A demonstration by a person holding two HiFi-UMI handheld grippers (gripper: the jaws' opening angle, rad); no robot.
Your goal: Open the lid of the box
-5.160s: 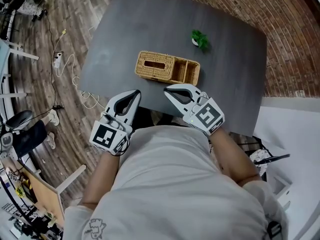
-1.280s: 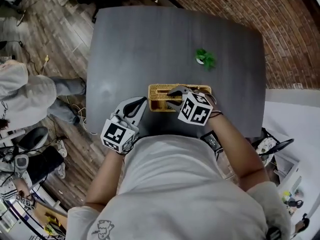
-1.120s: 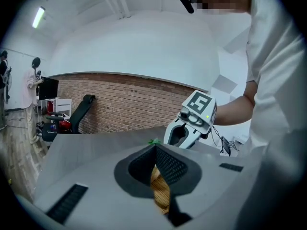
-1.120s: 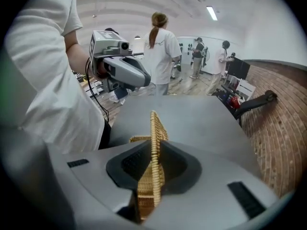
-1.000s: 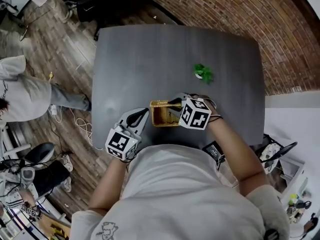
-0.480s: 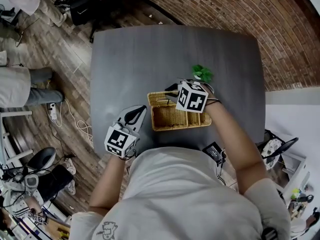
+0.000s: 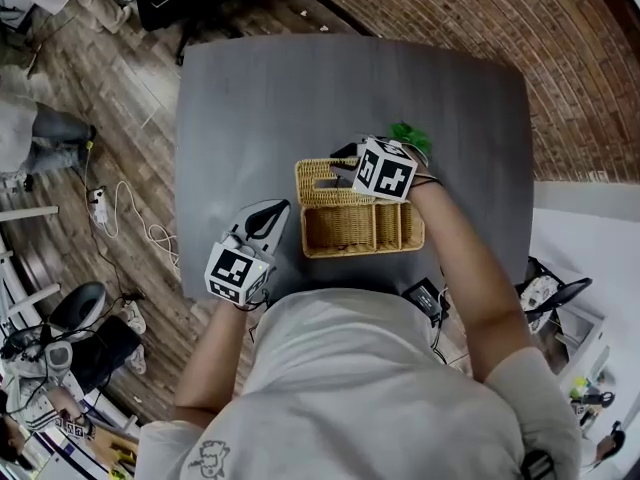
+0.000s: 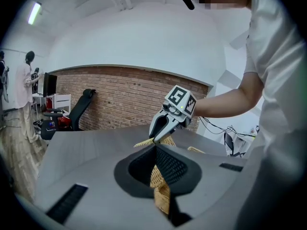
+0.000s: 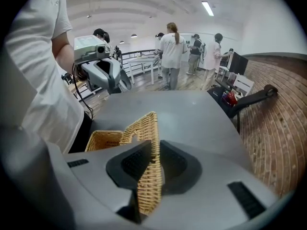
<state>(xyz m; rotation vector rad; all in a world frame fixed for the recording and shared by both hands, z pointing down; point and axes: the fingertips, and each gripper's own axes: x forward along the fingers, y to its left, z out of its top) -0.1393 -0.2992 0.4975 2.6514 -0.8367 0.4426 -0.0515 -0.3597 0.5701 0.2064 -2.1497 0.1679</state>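
light: bright, even indoor light, nothing dim. A ceiling strip [image 9: 207, 8] glows in the right gripper view, and a second strip [image 8: 33, 13] sits top left in the left gripper view
shadows: soft and faint on the table [image 7: 250, 98]
glare: pale sheen on the tabletop
distortion: heavy fisheye, brick wall [image 7: 480, 28] bows, black corners on both gripper views
focus: box [image 9: 103, 139] weave looks crisp, closest foreground goes mushy

a small green plant [image 7: 408, 136] sits on the dark grey table [image 7: 300, 98] near the brick wall [image 7: 560, 48], a white cable [image 7: 130, 223] trails over the wooden floor [image 7: 110, 88], and several people [image 9: 171, 51] stand talking beyond the table's far end.
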